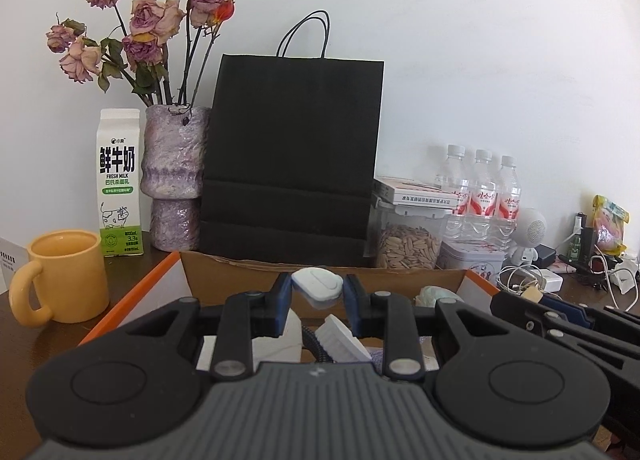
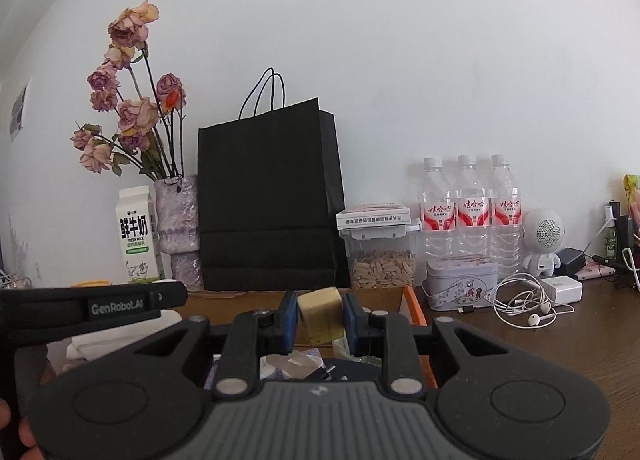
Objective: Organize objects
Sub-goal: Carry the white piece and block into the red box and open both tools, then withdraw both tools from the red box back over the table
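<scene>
Left wrist view: the left hand-held gripper (image 1: 317,296) is clamped on a small white plastic case (image 1: 318,284), held above the open box (image 1: 280,266). It looks light, hard and smooth (likely slippery), so its flat sides are the place for the pads. A white brush (image 1: 340,340) lies below in the box. A yellow mug (image 1: 66,274) stands near left; a milk carton (image 1: 120,184), vase (image 1: 176,176) and black bag (image 1: 292,156) line the far side.

Right wrist view: the right hand-held gripper (image 2: 320,318) grips a yellowish sponge block (image 2: 322,316) over the box (image 2: 412,304). It looks soft and light, and should squash. A tin (image 2: 460,280), earphones (image 2: 524,304) and bottles (image 2: 472,212) crowd the table (image 2: 560,352) to the right.
</scene>
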The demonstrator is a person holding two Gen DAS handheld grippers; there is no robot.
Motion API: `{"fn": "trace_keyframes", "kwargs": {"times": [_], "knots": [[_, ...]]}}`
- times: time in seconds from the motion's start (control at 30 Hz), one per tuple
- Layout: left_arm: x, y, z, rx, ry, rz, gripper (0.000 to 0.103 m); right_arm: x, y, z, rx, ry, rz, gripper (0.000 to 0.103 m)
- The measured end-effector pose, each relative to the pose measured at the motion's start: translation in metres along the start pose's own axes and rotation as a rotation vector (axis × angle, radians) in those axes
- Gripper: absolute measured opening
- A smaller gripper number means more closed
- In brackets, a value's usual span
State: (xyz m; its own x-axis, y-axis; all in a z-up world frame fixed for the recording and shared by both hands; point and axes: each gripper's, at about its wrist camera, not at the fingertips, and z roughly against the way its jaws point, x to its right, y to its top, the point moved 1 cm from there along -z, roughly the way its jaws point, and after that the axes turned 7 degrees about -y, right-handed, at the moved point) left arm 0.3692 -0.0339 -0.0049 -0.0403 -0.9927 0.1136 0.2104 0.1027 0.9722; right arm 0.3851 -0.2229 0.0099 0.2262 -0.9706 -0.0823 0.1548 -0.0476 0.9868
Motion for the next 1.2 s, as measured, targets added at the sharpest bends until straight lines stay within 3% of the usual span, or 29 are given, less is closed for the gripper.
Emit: {"fn": "trace_keyframes", "kwargs": {"times": [0.03, 0.07, 0.1, 0.13, 0.2, 0.33, 0.93, 1.2], "knots": [[-0.001, 0.0, 0.002, 0.01, 0.003, 0.005, 0.034, 0.0, 0.0, 0.0, -0.008, 0.003, 0.003, 0.024], [-0.003, 0.0, 0.003, 0.02, 0.002, 0.012, 0.055, -0.001, -0.001, 0.001, -0.012, 0.002, 0.005, 0.027], [-0.005, 0.0, 0.005, 0.033, 0.006, 0.021, 0.087, -0.001, -0.001, 0.001, -0.015, 0.01, 0.004, 0.042], [-0.007, 0.001, 0.008, 0.057, 0.016, 0.032, 0.103, 0.0, -0.001, 0.002, -0.016, 0.014, -0.003, 0.065], [-0.01, 0.001, 0.015, 0.111, 0.053, 0.044, 0.103, 0.001, -0.001, 0.003, -0.012, 0.013, -0.017, 0.093], [-0.014, 0.003, 0.018, 0.13, 0.066, 0.058, 0.103, 0.004, 0.0, 0.008, 0.009, 0.019, -0.037, 0.103], [-0.026, -0.003, 0.032, 0.098, 0.083, 0.082, 0.103, 0.006, 0.001, 0.013, -0.029, 0.001, -0.048, 0.103], [-0.031, -0.013, 0.064, -0.041, 0.031, 0.056, 0.103, -0.001, -0.002, 0.044, -0.127, 0.014, -0.019, 0.103]]}}
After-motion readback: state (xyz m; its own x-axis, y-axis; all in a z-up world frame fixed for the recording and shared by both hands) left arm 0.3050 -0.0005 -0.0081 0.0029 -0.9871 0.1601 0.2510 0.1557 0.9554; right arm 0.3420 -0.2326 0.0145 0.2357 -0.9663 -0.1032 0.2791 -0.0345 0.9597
